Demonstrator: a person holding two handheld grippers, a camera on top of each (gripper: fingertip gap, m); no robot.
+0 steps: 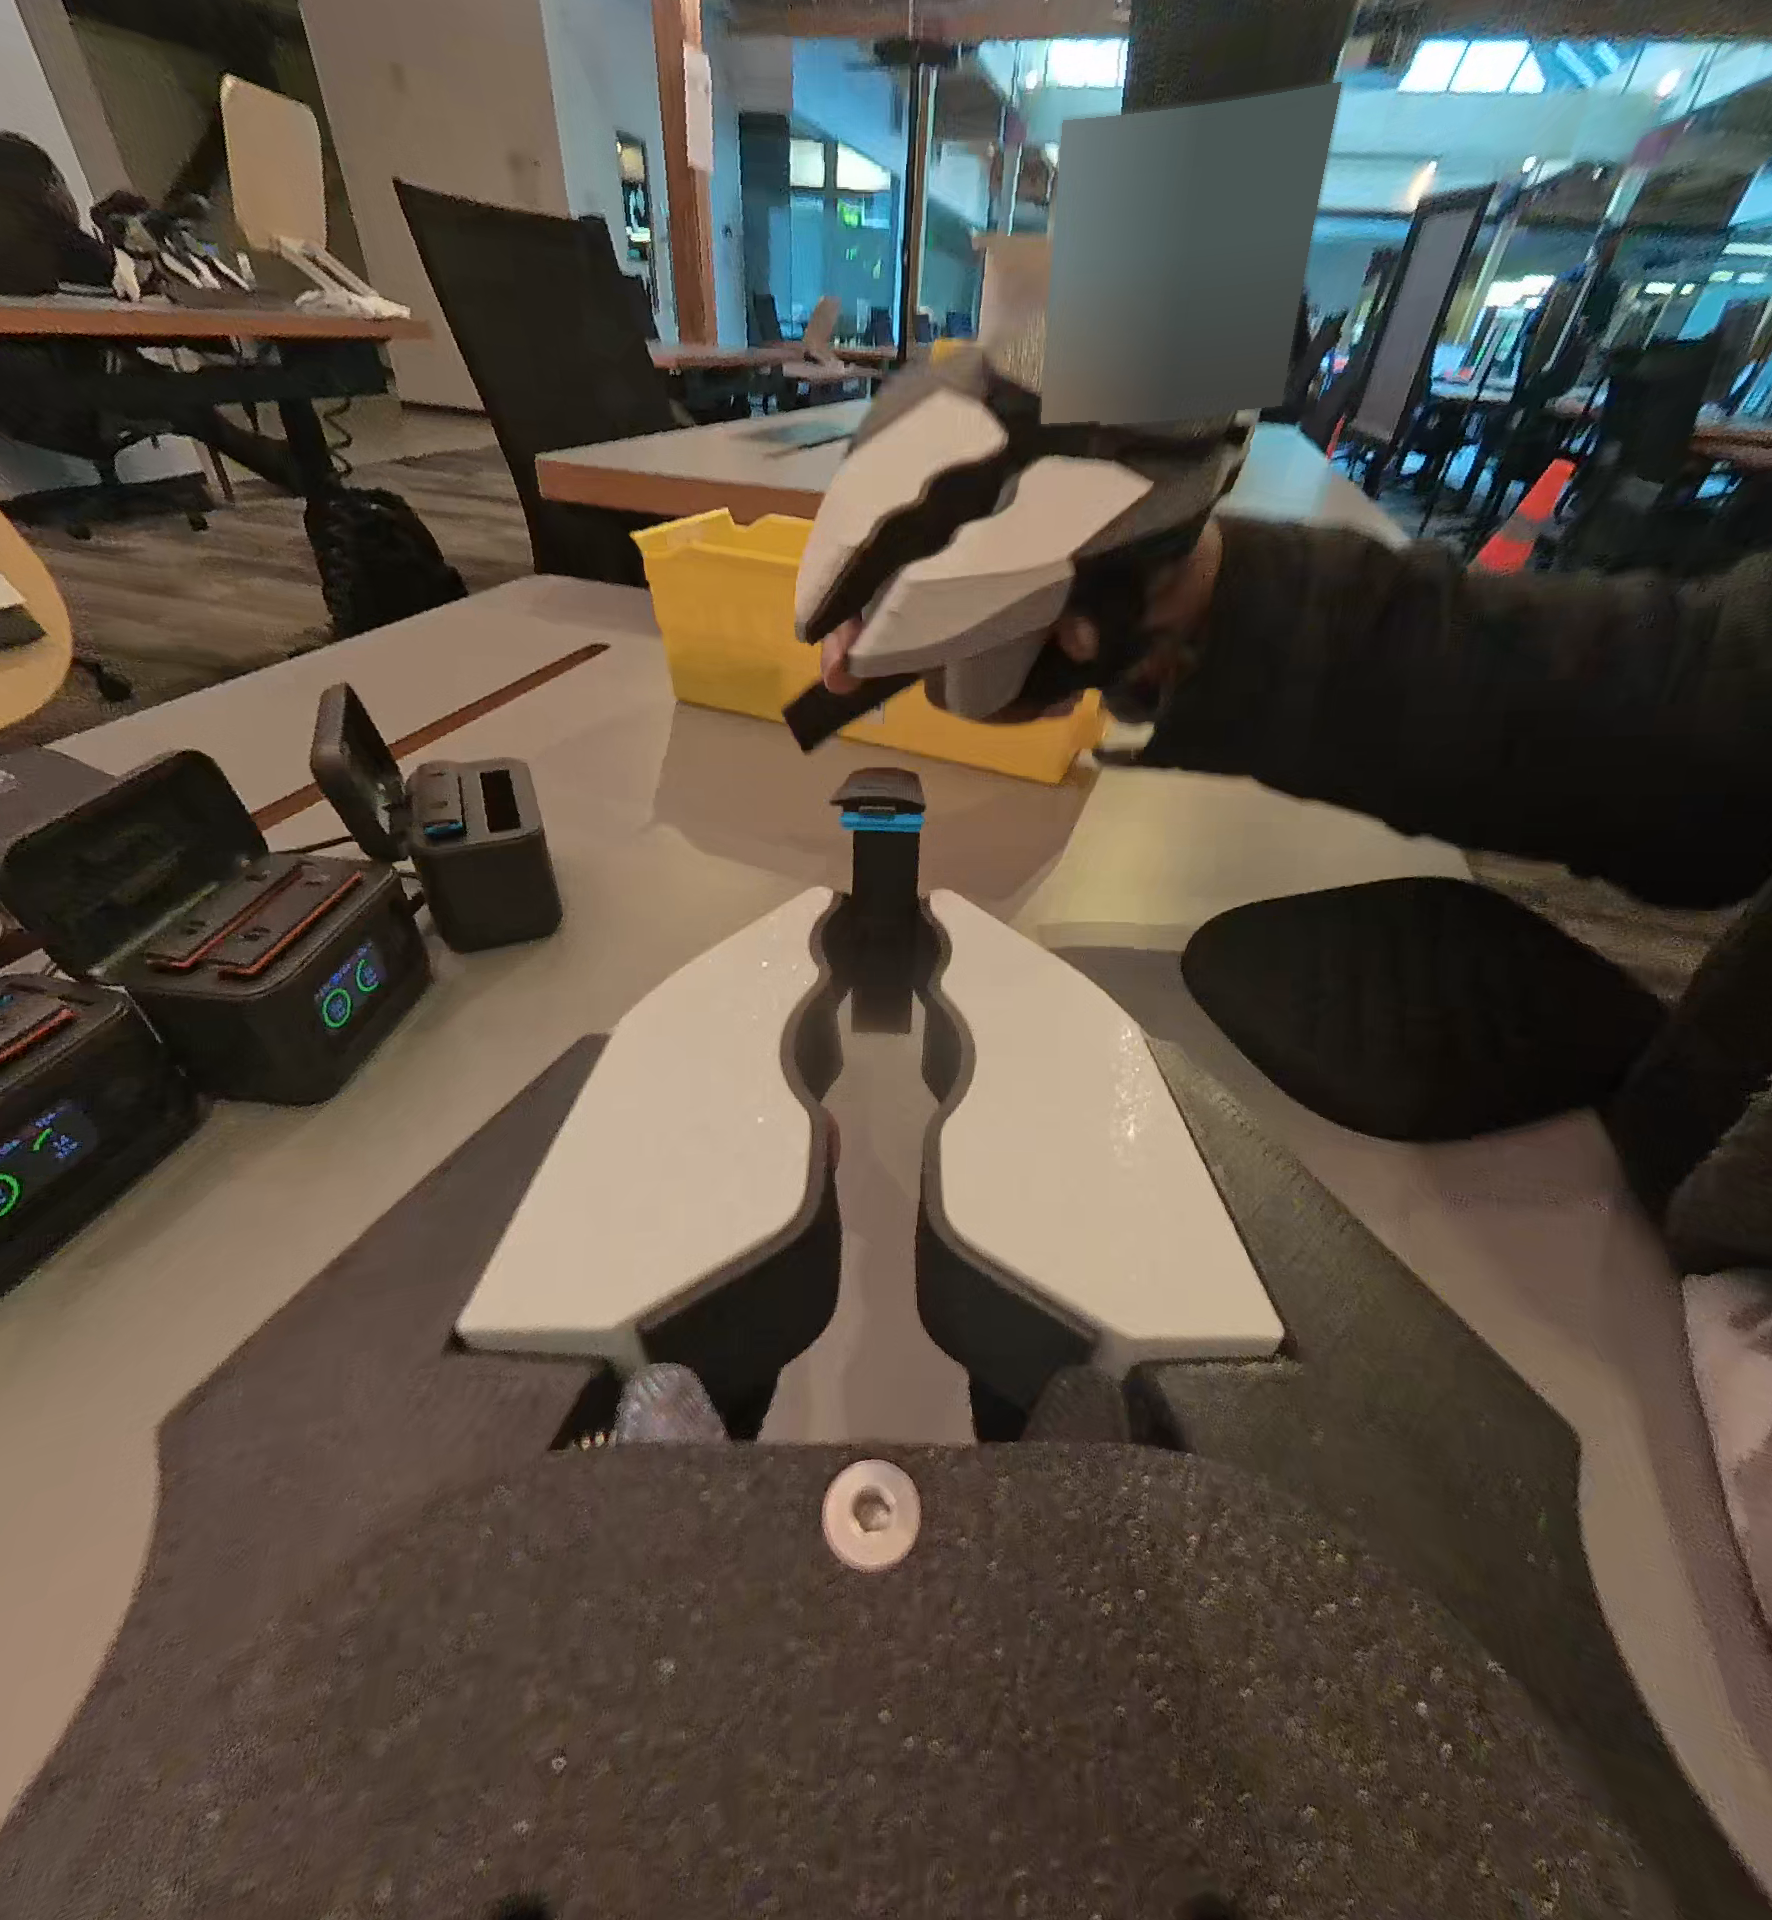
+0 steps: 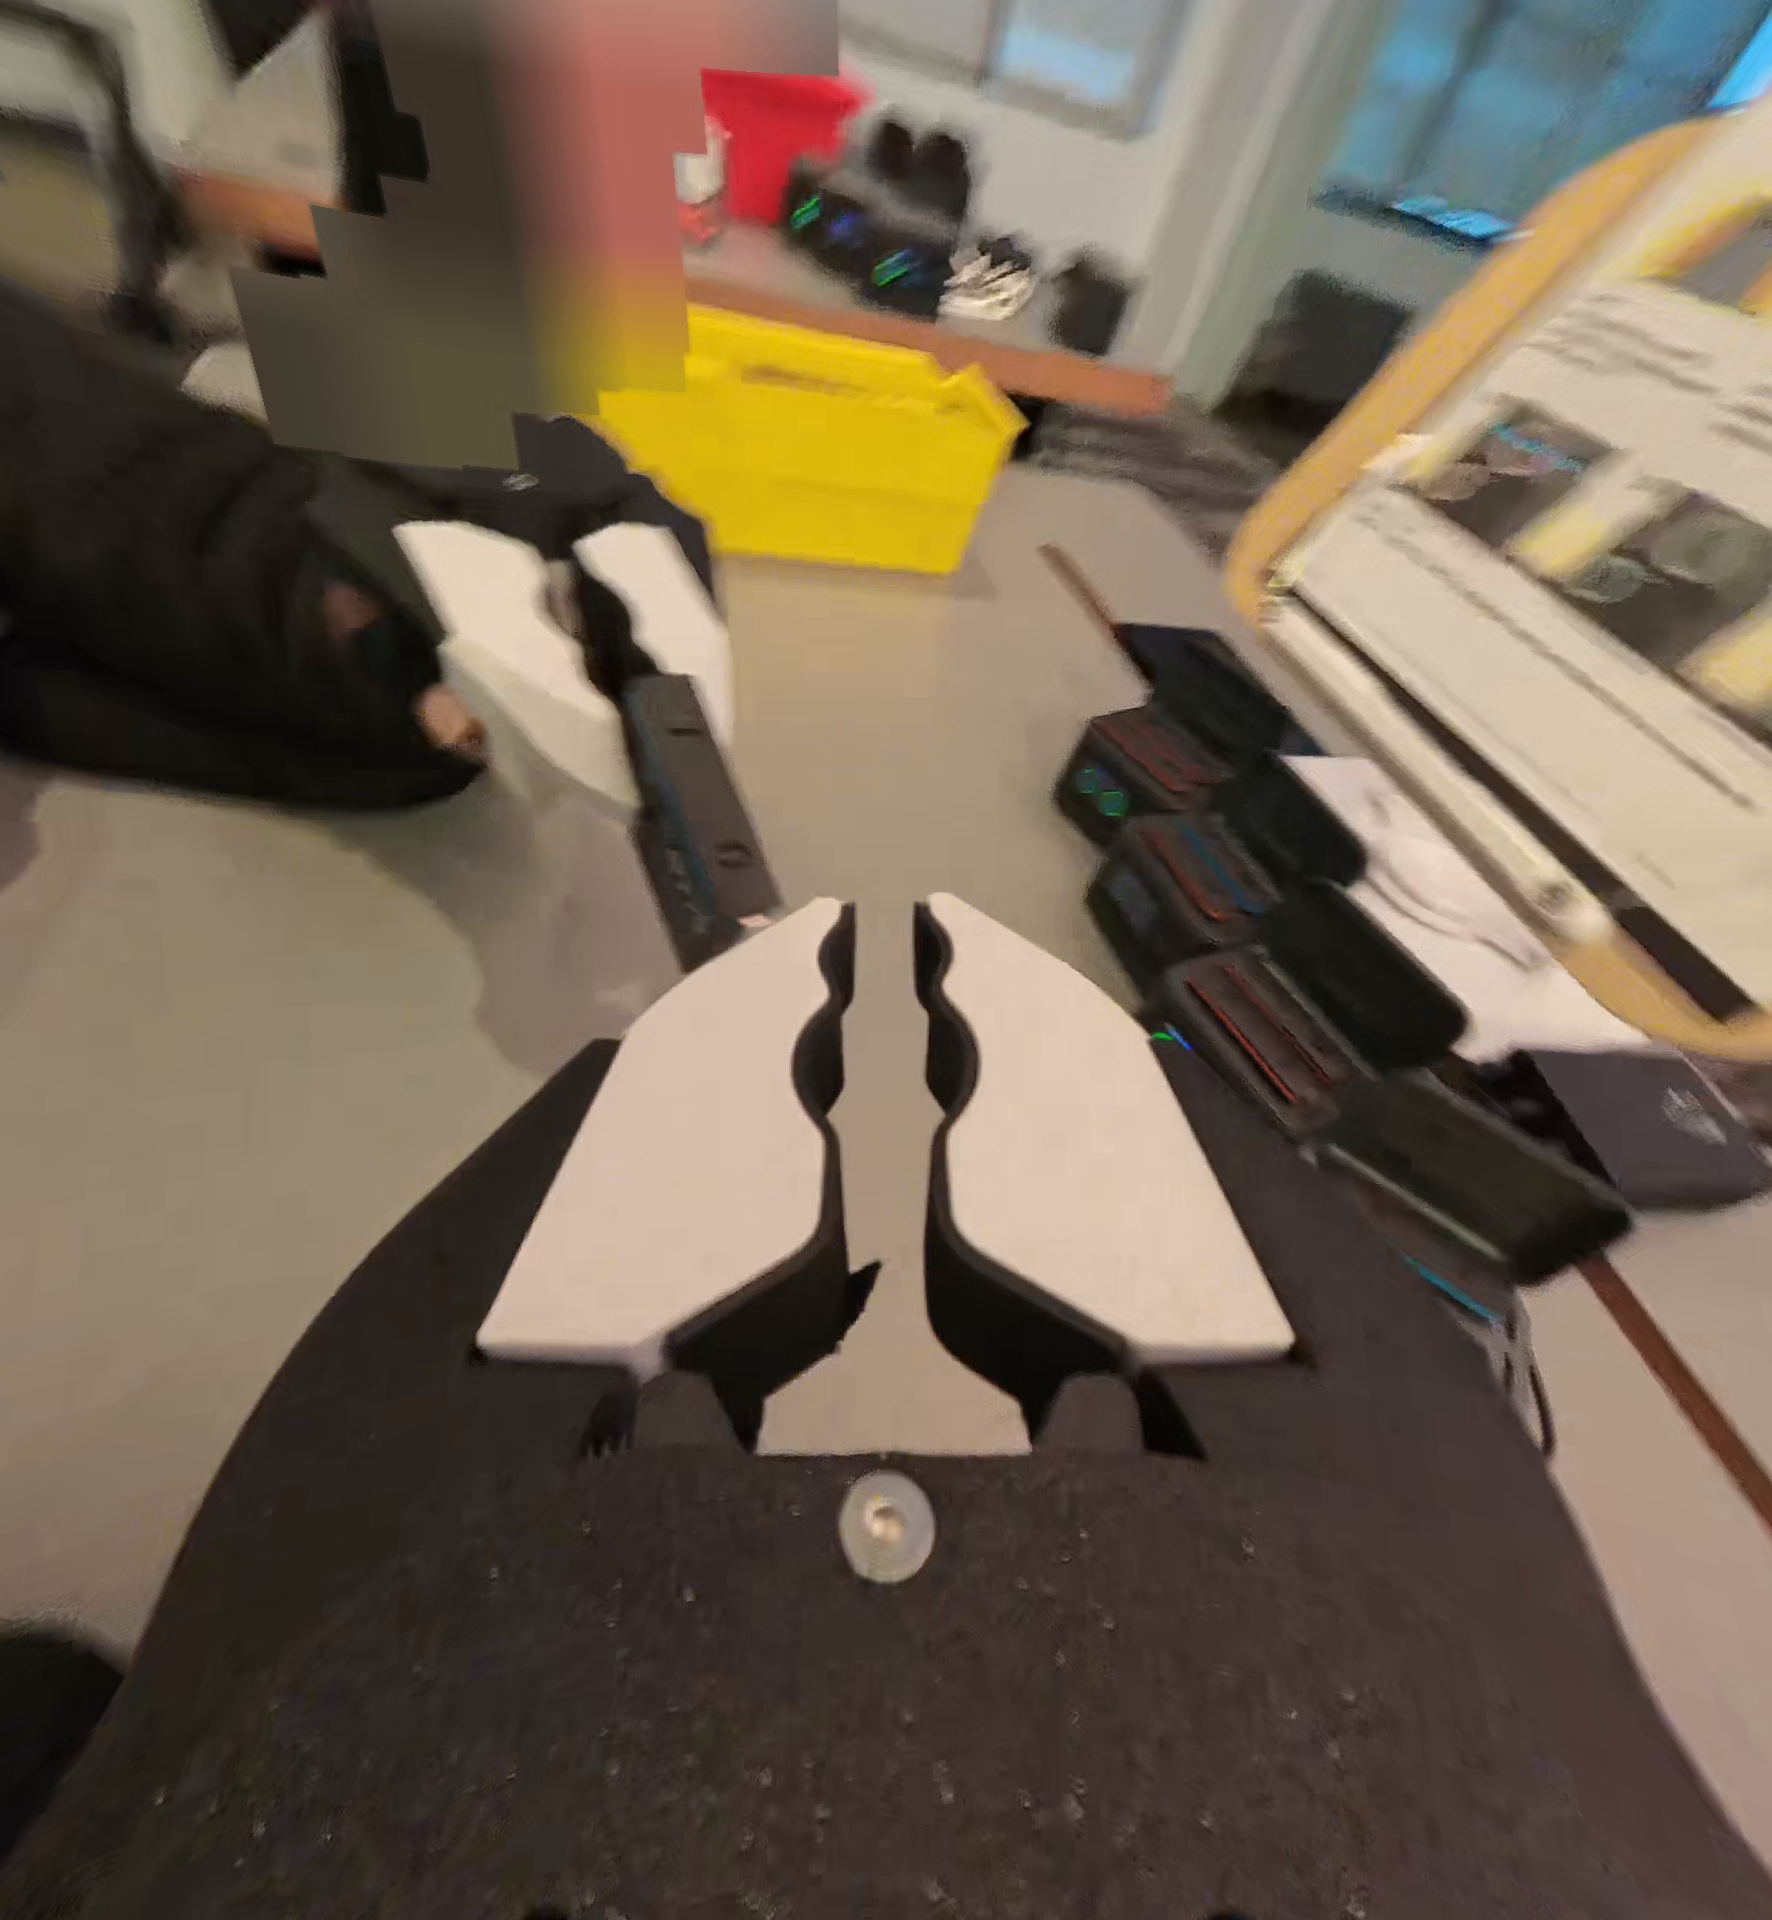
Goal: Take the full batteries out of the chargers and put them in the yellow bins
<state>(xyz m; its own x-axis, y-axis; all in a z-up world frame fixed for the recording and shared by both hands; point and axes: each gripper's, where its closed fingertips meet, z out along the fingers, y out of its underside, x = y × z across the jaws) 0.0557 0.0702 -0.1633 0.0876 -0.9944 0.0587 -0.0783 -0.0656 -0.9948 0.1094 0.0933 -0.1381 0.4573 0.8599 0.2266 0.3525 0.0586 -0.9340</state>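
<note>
My left gripper [image 1: 880,909] is shut on a black battery [image 1: 880,831] with a blue band, held upright above the grey table [image 1: 601,727]. My right gripper [image 2: 884,909] is empty, its jaws a narrow gap apart. It also shows in the left wrist view [image 1: 835,639], raised in front of the yellow bin [image 1: 726,613]. The right wrist view shows the left gripper [image 2: 653,727] with the battery [image 2: 700,821], and the yellow bin [image 2: 830,468] behind. Black chargers [image 1: 238,956] with lit displays stand at the left; one small charger [image 1: 487,842] has its lid up.
The row of chargers [image 2: 1225,904] runs along the right, beside a wood-framed board [image 2: 1588,571] and a dark flat box [image 2: 1671,1132]. A person's black sleeve [image 1: 1484,675] crosses above the table. A black oval pad [image 1: 1412,997] lies at the right. A red bin [image 2: 768,125] stands on a far table. My hands' fingertips stand some 7 cm from each other.
</note>
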